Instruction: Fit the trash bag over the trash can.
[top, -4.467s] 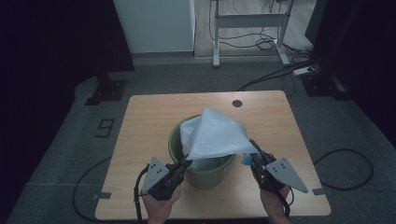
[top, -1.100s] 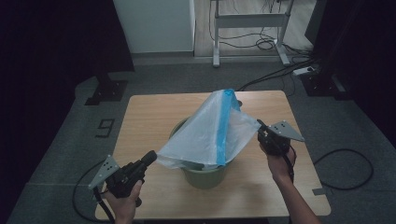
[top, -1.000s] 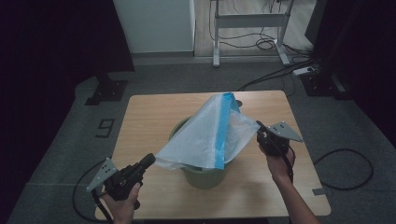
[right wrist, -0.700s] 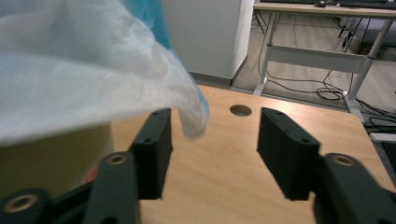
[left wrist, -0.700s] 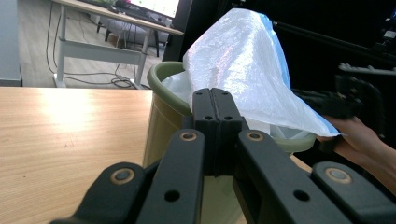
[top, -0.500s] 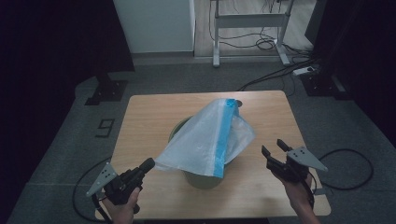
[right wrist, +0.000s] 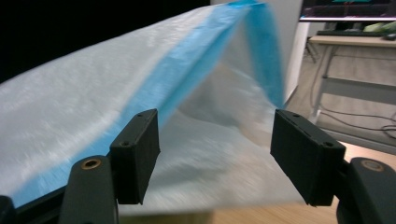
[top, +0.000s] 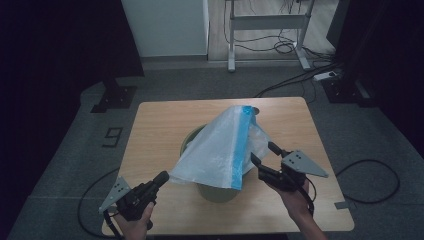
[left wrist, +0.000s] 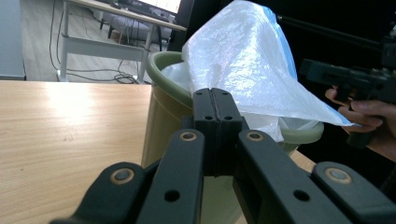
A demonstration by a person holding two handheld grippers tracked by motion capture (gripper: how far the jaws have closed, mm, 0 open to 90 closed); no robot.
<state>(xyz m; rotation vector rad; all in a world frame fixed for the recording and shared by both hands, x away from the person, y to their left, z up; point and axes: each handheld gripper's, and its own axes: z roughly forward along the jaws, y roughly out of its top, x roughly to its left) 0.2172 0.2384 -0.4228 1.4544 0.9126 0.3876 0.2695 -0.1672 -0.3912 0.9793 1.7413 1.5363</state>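
Note:
A white plastic bag [top: 220,150] with a blue band rises like a tent out of an olive-green bin [top: 217,192] at the table's middle. My left gripper [top: 162,177] is shut, its tips at the bag's low left corner, and the film runs taut from there. In the left gripper view the closed jaws [left wrist: 215,105] sit in front of the bin [left wrist: 163,107] and the bag [left wrist: 243,56]. My right gripper [top: 261,152] is at the bag's right side. Its jaws have just been opening and now stand wide [right wrist: 215,135], with the bag [right wrist: 93,93] ahead of them and untouched.
The wooden table [top: 160,125] has bare room on all sides of the bin. A small dark hole [top: 254,107] sits near its far edge. Behind it stand a metal desk frame [top: 265,25] and floor cables [top: 370,175].
The right gripper let go of the bag's right edge, drew back toward the near edge, then came left to the bag again, jaws apart. The bag's right side slackened. The left gripper stayed put.

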